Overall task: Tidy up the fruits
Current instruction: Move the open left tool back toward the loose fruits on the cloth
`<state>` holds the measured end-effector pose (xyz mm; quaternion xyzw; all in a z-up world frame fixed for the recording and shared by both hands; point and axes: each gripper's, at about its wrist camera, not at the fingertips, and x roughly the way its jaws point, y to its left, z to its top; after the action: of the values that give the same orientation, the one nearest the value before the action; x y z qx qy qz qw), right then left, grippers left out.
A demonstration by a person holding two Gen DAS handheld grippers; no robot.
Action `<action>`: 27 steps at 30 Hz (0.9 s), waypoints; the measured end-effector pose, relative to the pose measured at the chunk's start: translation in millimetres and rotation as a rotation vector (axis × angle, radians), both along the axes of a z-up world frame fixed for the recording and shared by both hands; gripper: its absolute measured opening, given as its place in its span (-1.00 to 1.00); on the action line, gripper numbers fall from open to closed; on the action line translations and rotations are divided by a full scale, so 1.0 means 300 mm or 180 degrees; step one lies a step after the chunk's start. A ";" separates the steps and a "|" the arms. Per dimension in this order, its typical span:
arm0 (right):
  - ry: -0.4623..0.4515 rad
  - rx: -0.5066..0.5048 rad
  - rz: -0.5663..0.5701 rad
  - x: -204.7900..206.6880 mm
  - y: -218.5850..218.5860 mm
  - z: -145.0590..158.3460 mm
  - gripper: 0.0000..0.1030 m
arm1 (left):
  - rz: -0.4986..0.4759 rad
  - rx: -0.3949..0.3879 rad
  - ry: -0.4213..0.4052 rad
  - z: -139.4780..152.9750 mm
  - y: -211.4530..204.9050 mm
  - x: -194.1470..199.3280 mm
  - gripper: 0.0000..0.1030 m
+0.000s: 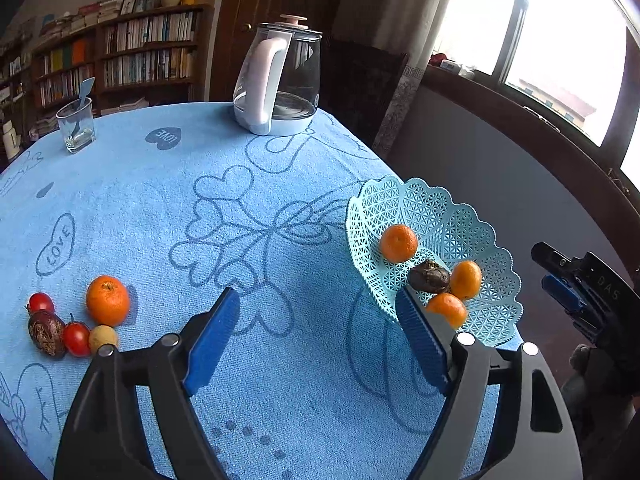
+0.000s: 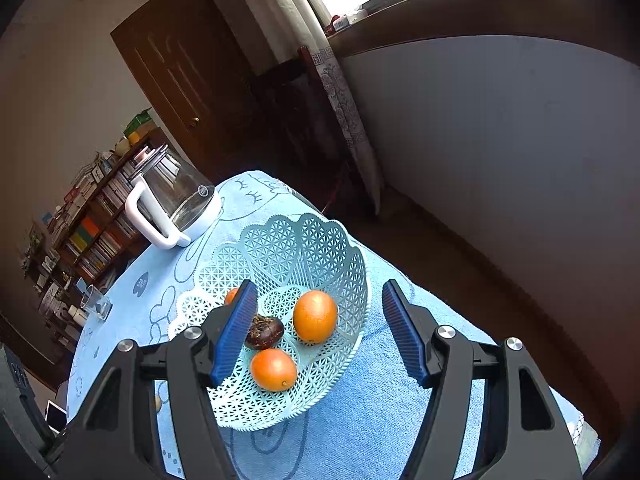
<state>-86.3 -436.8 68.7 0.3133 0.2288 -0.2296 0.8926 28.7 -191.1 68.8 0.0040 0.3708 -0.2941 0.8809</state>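
while both stand wide open and empty, right hand-held gripper hangs over basket; left hand-held gripper above desk; loose orange left.

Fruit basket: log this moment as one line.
basket: three oranges, one dark fruit | cloth: five fruits loose | left gripper: open | right gripper: open over basket

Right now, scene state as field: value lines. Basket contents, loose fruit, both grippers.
basket: light-blue lattice, at table edge
in basket: three oranges, one dark brown fruit
loose on cloth: orange, two red tomatoes, dark brown fruit, small yellow fruit
left gripper: open, empty
right gripper: open, empty, over basket
other: kettle, glass
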 end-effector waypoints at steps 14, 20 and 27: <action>-0.0082 -0.0016 0.0082 -0.010 0.035 0.024 0.30 | 0.0154 0.0105 -0.0063 -0.006 0.071 -0.023 0.55; -0.0108 -0.0032 0.0177 -0.004 0.059 0.034 0.30 | 0.0210 0.0112 -0.0071 -0.001 0.098 -0.026 0.55; -0.0160 -0.0071 0.0423 0.014 0.115 0.041 0.30 | 0.0262 0.0119 -0.0082 0.001 0.121 -0.032 0.55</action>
<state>-82.0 -402.3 81.0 0.2932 0.2241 -0.1645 0.9148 19.1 -154.8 69.3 0.0089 0.3647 -0.2506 0.8967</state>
